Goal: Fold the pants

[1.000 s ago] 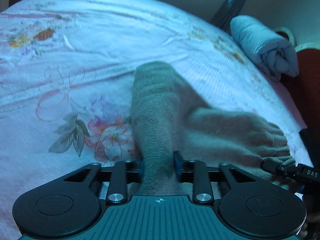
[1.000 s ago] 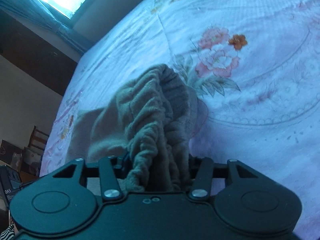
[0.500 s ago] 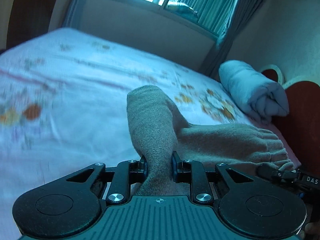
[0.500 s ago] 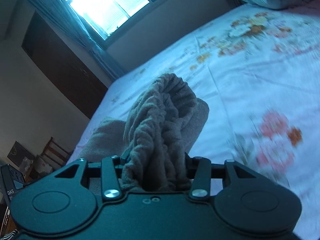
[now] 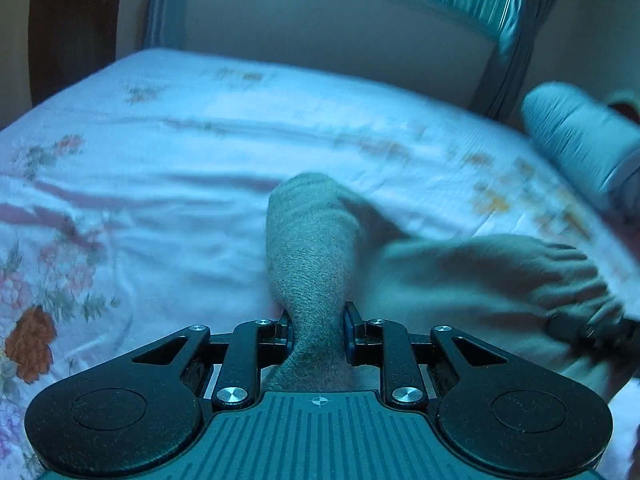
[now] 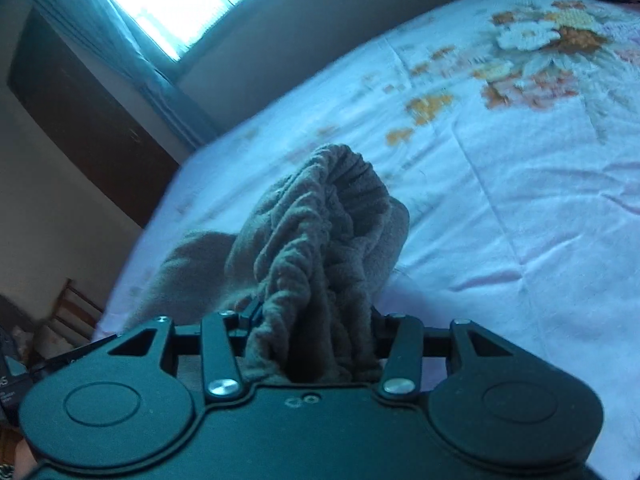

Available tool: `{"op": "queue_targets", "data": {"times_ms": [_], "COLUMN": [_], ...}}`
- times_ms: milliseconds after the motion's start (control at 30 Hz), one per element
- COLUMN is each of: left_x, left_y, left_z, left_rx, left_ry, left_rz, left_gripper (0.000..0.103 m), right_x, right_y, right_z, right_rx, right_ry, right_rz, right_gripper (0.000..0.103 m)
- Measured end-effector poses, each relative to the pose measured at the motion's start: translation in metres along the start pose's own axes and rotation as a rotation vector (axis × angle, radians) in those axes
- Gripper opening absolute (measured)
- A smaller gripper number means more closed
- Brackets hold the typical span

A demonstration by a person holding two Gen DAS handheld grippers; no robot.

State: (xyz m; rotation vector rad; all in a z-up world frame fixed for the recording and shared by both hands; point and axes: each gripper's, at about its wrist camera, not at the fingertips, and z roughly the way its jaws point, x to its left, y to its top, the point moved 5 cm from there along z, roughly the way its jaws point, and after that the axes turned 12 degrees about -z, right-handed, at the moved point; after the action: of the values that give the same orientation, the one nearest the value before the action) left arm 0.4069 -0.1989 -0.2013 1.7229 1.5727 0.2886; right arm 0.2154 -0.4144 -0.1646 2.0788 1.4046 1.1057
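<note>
pants (image 5: 316,272) btwn both grippers' jaws

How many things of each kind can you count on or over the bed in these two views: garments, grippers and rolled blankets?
Garments: 1, the grey-brown pants
Grippers: 2, the left gripper and the right gripper, each pinching the pants, jaws easing slightly open
Rolled blankets: 1, the pale rolled blanket
Total: 4

Floral-sheeted bed (image 5: 200,168); a rolled blanket (image 5: 576,140) lies at its edge.
</note>
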Motion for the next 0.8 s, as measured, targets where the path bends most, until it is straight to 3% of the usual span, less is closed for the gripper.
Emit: {"op": "queue_targets", "data": {"times_ms": [33, 67, 100, 133, 200, 267, 367, 467, 533, 800], "left_x": [0.002, 0.004, 0.005, 0.007, 0.008, 0.006, 0.001, -0.008, -0.015, -0.018], "left_y": [-0.006, -0.008, -0.010, -0.010, -0.007, -0.003, 0.000, -0.008, -0.018, -0.067], "left_z": [0.002, 0.002, 0.001, -0.004, -0.020, -0.043, -0.093, -0.150, -0.189, -0.303], "left_rx": [-0.003, -0.009, -0.009, -0.012, -0.022, -0.034, -0.069, -0.111, -0.148, -0.200], "left_ry": [0.007, 0.019, 0.033, 0.051, 0.082, 0.107, 0.110, 0.115, 0.121, 0.159], "left_rz": [0.001, 0.001, 0.006, 0.019, 0.031, 0.020, 0.020, 0.042, 0.079, 0.141], "left_gripper": [0.036, 0.047, 0.053, 0.060, 0.064, 0.077, 0.090, 0.103, 0.103, 0.103], "right_x": [-0.007, -0.013, -0.016, -0.015, -0.013, -0.011, 0.011, 0.044, 0.064, 0.116], "right_y": [-0.003, -0.006, -0.008, -0.008, -0.006, 0.001, 0.003, -0.008, -0.019, -0.072], "right_z": [0.007, 0.010, 0.010, 0.007, -0.009, -0.032, -0.072, -0.115, -0.144, -0.241], "right_rx": [0.014, 0.018, 0.008, -0.002, -0.045, -0.096, -0.129, -0.142, -0.163, -0.227], "right_ry": [-0.033, -0.048, -0.058, -0.068, -0.105, -0.131, -0.128, -0.155, -0.153, -0.139], "right_rz": [0.004, 0.020, 0.024, 0.011, -0.008, 0.001, -0.056, -0.155, -0.194, -0.246], "right_gripper": [0.044, 0.058, 0.064, 0.065, 0.069, 0.073, 0.073, 0.081, 0.087, 0.094]}}
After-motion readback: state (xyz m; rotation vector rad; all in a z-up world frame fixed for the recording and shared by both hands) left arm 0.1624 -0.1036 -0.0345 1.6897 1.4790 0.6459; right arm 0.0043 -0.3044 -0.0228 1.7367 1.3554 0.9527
